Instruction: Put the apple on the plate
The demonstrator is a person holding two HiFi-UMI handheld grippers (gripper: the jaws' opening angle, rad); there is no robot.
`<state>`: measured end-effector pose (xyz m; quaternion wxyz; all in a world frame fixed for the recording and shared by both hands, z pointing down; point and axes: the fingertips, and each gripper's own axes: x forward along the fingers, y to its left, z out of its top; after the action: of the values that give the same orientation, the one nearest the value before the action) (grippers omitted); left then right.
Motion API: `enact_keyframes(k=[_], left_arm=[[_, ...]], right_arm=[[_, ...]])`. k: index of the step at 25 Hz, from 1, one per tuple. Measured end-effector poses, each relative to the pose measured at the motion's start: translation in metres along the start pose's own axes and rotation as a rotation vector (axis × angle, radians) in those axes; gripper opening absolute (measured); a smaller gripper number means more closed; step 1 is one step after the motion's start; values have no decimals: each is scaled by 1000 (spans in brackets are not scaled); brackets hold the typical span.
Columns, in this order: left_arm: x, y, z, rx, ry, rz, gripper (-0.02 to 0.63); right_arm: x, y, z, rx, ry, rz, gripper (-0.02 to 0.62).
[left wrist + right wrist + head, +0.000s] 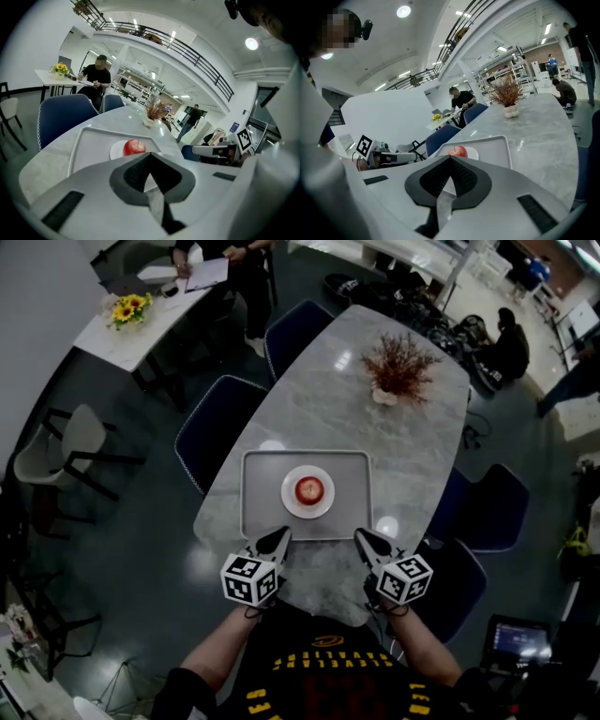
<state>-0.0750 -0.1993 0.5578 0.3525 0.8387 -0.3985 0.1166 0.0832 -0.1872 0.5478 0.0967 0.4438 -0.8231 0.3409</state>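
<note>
Apple (pixel 308 489) on plate (pixel 307 513), plate mid-tray (pixel 262 514), tray on desk (pixel 319 399) near front edge. Potted twigs (pixel 398 367) behind tray, farther along desk. Left tongs (pixel 281 535), right tongs (pixel 363 537) before tray's near corners, seemingly raised off desk.

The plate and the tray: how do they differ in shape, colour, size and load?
The plate is round and white; the tray is rectangular and grey. The plate is smaller and lies within the tray. The plate carries the apple directly; the tray carries the plate. Both lie flat on the table.
</note>
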Motion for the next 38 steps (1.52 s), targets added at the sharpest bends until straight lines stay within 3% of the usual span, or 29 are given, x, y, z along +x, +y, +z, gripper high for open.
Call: enact_keyframes(k=[8,13,22,29,38], left_arm=[[-23,-93,-22,-15,-61,-78,2],[-32,-153,-26,78,-103,-123,2],[-59,-225,-41,108,-177,-104,2],[-82,-277,-38,231,-256,-82,2],[-109,-289,-48,240,-311,-12,2]], right_arm=[[-37,47,1,-35,-63,78,6],[-85,59,-3,-103,-107,103,6],[-164,66,-5,-131,-204,86,6],[-207,83,-6,-204,-251,119,6],[-225,97,-12,-256,-254,166,6]])
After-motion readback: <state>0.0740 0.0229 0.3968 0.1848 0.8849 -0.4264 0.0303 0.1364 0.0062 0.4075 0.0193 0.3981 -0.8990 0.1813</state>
